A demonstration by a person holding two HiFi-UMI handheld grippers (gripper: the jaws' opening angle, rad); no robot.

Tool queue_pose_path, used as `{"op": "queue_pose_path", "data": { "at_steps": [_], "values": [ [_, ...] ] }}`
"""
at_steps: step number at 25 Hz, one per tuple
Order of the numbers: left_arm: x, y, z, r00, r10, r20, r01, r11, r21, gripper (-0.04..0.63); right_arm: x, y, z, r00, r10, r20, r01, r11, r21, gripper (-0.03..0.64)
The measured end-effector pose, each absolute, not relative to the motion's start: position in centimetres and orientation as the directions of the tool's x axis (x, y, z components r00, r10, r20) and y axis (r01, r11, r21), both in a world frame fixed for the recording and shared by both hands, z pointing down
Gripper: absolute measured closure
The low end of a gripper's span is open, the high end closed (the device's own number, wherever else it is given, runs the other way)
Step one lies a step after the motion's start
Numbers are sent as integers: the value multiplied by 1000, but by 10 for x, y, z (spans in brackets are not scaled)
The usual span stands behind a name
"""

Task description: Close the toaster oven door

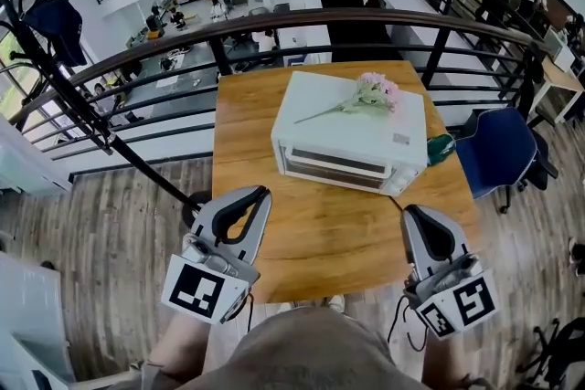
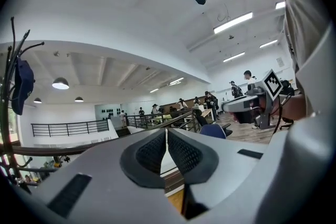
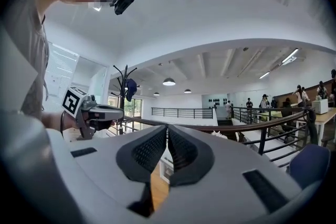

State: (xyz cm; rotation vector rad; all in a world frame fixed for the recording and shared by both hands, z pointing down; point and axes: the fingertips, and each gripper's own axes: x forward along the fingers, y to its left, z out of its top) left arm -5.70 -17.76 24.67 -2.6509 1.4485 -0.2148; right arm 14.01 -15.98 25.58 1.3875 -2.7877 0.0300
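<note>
Open-plan office on a mezzanine level: a black metal railing [image 1: 274, 18] edges the wood-plank floor [image 1: 110, 233] and overlooks a lower level of desks [image 1: 196, 0] with seated workers. A blue office chair [image 1: 498, 151], a coat stand [image 3: 124, 93] and ceiling strip lights [image 2: 233, 22] furnish the balcony, where more people [image 2: 210, 99] gather at tables.

Where I stand: mezzanine with wood-plank floor [image 1: 119, 233]. Square wooden table [image 1: 320, 242] just beside the curved black railing [image 1: 384, 16]. Blue chair [image 1: 498, 151] near the table, coat stand [image 1: 64, 87] well apart. Round ceiling lamps [image 3: 168, 82] lit.
</note>
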Motion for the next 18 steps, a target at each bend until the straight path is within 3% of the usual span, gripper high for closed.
{"op": "queue_pose_path", "data": {
  "at_steps": [6, 18],
  "values": [
    [-53, -177, 272, 536, -836, 115, -821, -548, -162, 568, 131, -160, 278, -621, -777, 102, -781, 624, 1, 579],
    [-46, -172, 268, 530, -839, 124, -826, -544, -151, 568, 139, -159, 276, -626, -773, 102, -777, 630, 4, 578]
  ]
}}
